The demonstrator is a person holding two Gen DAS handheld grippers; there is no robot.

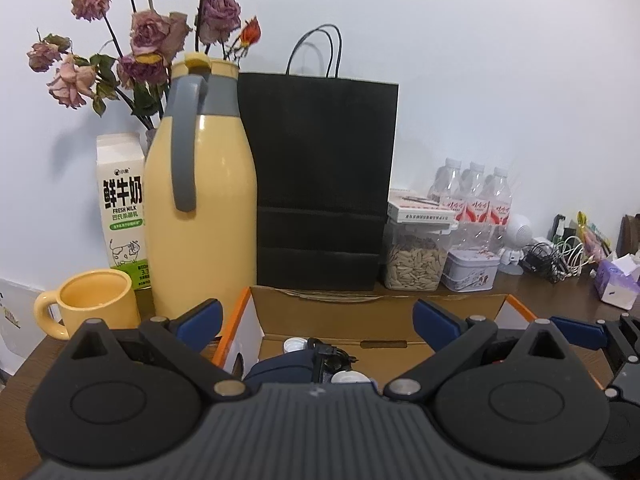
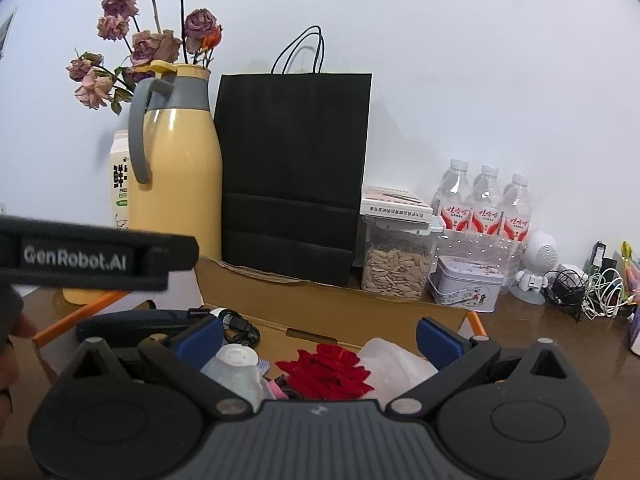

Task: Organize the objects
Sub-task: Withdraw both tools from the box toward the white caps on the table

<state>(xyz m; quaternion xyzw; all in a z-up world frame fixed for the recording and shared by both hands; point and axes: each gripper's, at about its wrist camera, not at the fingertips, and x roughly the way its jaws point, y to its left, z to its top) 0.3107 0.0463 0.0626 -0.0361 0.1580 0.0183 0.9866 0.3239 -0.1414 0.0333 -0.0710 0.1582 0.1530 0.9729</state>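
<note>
Both grippers sit low over the open cardboard box (image 1: pixel 360 312), which is on a brown table (image 2: pixel 540 344). Left gripper (image 1: pixel 318 322) has its blue fingers (image 1: pixel 202 320) spread wide w/ nothing between them, just air above the box's back flap. Right gripper (image 2: pixel 319 334) is the same deal, fingers (image 2: pixel 438 340) wide apart and gripping nothing. The box is where the stuff to sort is: in the right view a red fabric flower (image 2: pixel 328 370) lies mid-box, a white capped bottle (image 2: pixel 236 368) just to its left, a clear plastic lid-ish thing (image 2: pixel 396 364) to its right, and a black cable (image 2: pixel 240 326) plus a dark navy pouch (image 2: pixel 132 322) toward the back left. Left view only catches the pouch and a couple of white caps under the gripper body. Box has orange-edged side flaps (image 2: pixel 476 322) standing up on both sides, so not much sideways room. Back edge is tight too: black paper bag (image 1: pixel 324 184) stands right behind it, yellow thermos jug (image 1: pixel 200 208) beside that, then milk carton (image 1: pixel 122 208) and yellow mug (image 1: pixel 96 300) further left, dried roses (image 1: pixel 152 36) behind. Right of the bag there's a seed jar (image 2: pixel 394 268), a small tin (image 2: pixel 466 284), water bottles (image 2: pixel 486 204) and a tangle of chargers (image 2: pixel 584 292). More bare tabletop out to the right of the box
</note>
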